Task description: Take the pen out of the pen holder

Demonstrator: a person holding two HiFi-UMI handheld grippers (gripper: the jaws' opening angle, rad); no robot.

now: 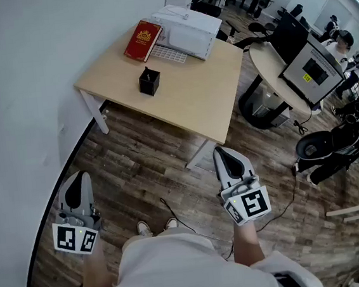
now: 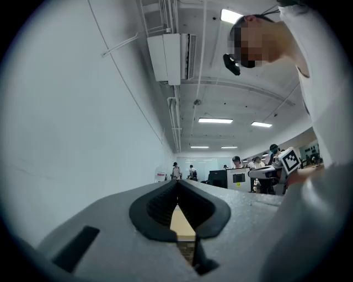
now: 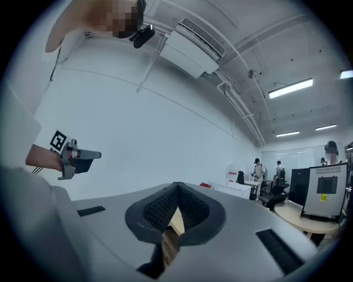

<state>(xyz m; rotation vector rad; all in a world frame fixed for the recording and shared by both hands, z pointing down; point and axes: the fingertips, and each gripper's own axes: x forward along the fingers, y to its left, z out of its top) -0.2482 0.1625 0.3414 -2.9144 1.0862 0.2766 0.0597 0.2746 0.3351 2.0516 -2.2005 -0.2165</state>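
A black pen holder with a pen standing in it sits on a light wooden table across the floor from me. My left gripper hangs at the lower left, jaws together and empty. To the right, my right gripper is shut too, near the table's front corner, with nothing in it. Both are well short of the holder. In the left gripper view its jaws meet at the tip; in the right gripper view they also meet, and the left gripper shows at the far left.
A red book and a white box lie at the table's far side. A white wall runs along the left. To the right stand a round desk with a monitor and a black chair. A cable trails over the wood floor.
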